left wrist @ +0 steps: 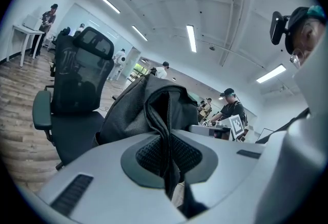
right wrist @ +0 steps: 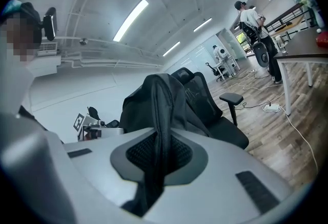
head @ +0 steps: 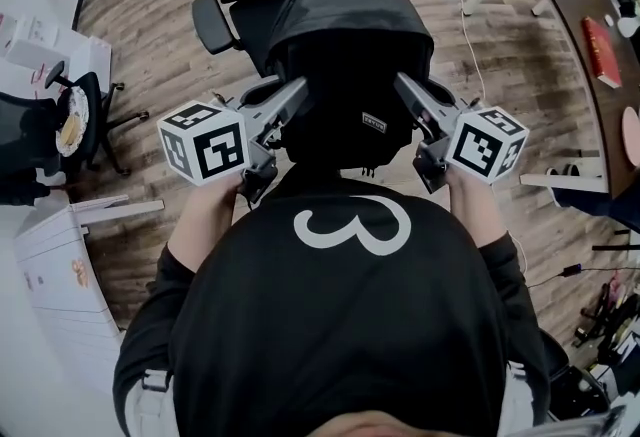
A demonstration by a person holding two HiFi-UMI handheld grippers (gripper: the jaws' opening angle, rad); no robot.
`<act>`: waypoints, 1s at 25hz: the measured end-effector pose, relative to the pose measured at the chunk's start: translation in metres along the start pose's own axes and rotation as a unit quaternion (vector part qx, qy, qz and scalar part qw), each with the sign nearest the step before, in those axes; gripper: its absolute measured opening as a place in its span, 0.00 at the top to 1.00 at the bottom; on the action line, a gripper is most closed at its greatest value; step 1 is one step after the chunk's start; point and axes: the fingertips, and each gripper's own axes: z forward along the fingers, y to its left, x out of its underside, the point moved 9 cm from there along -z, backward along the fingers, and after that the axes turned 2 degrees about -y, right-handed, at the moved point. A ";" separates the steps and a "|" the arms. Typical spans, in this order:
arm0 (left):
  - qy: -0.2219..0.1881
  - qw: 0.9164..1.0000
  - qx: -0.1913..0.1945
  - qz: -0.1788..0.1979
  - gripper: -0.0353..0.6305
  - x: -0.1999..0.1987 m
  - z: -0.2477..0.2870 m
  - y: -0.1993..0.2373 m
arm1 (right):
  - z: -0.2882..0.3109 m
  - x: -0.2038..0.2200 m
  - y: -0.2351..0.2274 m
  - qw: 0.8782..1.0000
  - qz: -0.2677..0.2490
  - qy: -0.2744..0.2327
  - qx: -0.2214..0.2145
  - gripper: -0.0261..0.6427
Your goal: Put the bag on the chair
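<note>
Left tool and right tool each pinch a fold of the bag, held up near the chair. Carrying step, I reckon. Next move needs it lowered squarely onto the chair before letting go.

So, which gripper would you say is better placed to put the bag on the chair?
Left gripper, marginally: it and the right gripper both clamp the bag, but the chair sits ahead toward its side.
</note>
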 end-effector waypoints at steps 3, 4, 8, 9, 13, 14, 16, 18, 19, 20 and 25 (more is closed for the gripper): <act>0.007 1.000 -0.002 -0.001 0.90 -0.002 0.004 0.009 | 0.007 0.000 -0.006 1.000 0.011 0.003 0.000 0.90; 0.009 1.000 -0.002 -0.001 0.90 -0.004 0.007 0.012 | 0.010 -0.001 -0.009 1.000 0.013 0.004 0.001 0.90; 0.011 1.000 -0.001 -0.006 0.90 -0.013 0.014 0.026 | 0.027 -0.006 -0.018 1.000 0.017 0.008 0.004 0.90; 0.013 1.000 -0.002 -0.008 0.90 -0.015 0.016 0.030 | 0.031 -0.007 -0.021 1.000 0.019 0.008 0.004 0.90; 0.017 1.000 -0.003 -0.016 0.90 -0.024 0.025 0.050 | 0.050 -0.013 -0.031 1.000 0.024 0.015 0.009 0.90; 0.018 1.000 -0.003 -0.018 0.90 -0.027 0.028 0.056 | 0.056 -0.016 -0.034 1.000 0.024 0.017 0.011 0.90; 0.020 1.000 -0.004 -0.022 0.90 -0.034 0.034 0.069 | 0.068 -0.021 -0.041 0.999 0.025 0.020 0.012 0.90; 0.023 0.999 -0.003 -0.027 0.90 -0.042 0.042 0.082 | 0.082 -0.025 -0.050 0.999 0.029 0.021 0.013 0.90; 0.024 0.999 -0.003 -0.028 0.90 -0.046 0.045 0.089 | 0.089 -0.027 -0.053 0.999 0.031 0.021 0.014 0.90; 0.025 0.999 -0.003 -0.030 0.90 -0.050 0.049 0.096 | 0.095 -0.030 -0.057 0.999 0.030 0.022 0.016 0.90; 0.033 0.999 -0.006 -0.036 0.90 -0.070 0.073 0.131 | 0.129 -0.044 -0.082 0.999 0.030 0.026 0.021 0.90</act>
